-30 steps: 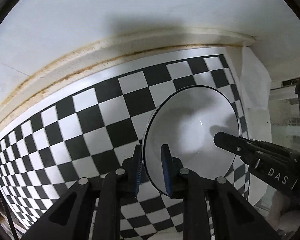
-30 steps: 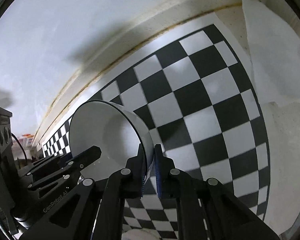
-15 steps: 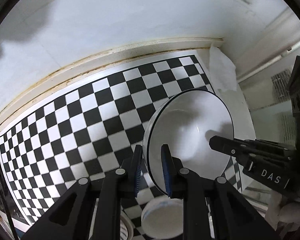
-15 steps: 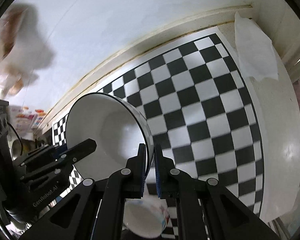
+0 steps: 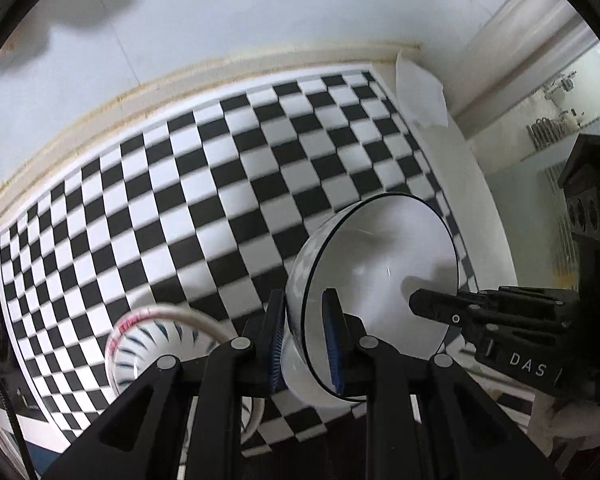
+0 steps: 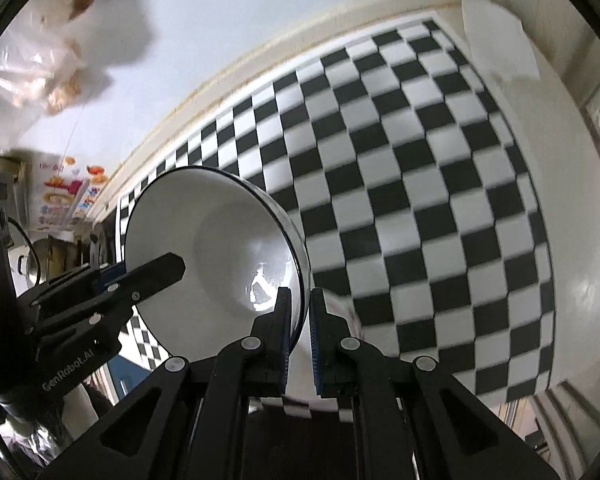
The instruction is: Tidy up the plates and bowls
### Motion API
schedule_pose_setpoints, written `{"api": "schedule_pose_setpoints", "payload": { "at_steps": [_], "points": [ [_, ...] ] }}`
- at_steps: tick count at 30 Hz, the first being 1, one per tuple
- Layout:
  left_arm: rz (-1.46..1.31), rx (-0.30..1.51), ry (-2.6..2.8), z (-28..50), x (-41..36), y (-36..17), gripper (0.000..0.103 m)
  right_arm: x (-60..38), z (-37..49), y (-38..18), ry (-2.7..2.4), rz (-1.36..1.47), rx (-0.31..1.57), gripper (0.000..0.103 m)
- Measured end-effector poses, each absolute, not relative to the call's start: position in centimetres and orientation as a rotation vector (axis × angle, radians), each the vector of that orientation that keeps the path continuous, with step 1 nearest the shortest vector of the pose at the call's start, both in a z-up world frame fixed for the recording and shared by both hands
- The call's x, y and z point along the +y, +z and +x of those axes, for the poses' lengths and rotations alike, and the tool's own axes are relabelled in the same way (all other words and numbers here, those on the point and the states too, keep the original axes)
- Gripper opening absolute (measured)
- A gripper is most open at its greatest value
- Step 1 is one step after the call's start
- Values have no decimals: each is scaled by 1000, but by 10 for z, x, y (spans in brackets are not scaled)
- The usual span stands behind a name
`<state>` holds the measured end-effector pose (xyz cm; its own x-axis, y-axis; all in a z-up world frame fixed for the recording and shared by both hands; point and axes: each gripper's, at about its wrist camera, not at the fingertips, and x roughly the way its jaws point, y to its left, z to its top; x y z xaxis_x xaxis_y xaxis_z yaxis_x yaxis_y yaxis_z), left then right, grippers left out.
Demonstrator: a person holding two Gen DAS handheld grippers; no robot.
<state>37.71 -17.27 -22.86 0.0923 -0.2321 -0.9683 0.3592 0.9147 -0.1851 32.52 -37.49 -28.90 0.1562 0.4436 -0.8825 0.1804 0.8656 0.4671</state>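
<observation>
A white bowl with a thin dark rim point(image 5: 380, 264) hangs in the air above the checkered counter, held by both grippers. My left gripper point(image 5: 302, 338) is shut on its left rim, one finger inside and one outside. My right gripper point(image 6: 300, 338) is shut on the opposite rim of the same bowl point(image 6: 220, 248). The right gripper's fingers point(image 5: 452, 308) show across the bowl in the left wrist view. A patterned bowl with a pink rim and blue strokes point(image 5: 156, 344) stands on the counter below, at the lower left.
The black-and-white checkered mat point(image 5: 220, 184) covers the counter up to the white wall point(image 5: 260, 8). A white folded paper point(image 5: 420, 96) lies at the far right corner. A plastic bag and printed packaging point(image 6: 64, 188) are at the left by the wall.
Both grippers have lifted the white bowl higher and pulled back from the wall; more of the counter shows and the patterned bowl has come into view below.
</observation>
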Motion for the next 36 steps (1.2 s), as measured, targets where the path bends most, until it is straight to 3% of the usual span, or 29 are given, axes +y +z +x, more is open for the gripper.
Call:
{"api": "schedule_pose_setpoints", "payload": {
  "at_steps": [14,36],
  "points": [
    [145,1564,-440,340,-169,-294,17,-362,280,-348,184,549,1562,11],
    [249,1606,-411,334,-180,-324,17,-351,287,-373,165,502,1638,13]
  ]
}}
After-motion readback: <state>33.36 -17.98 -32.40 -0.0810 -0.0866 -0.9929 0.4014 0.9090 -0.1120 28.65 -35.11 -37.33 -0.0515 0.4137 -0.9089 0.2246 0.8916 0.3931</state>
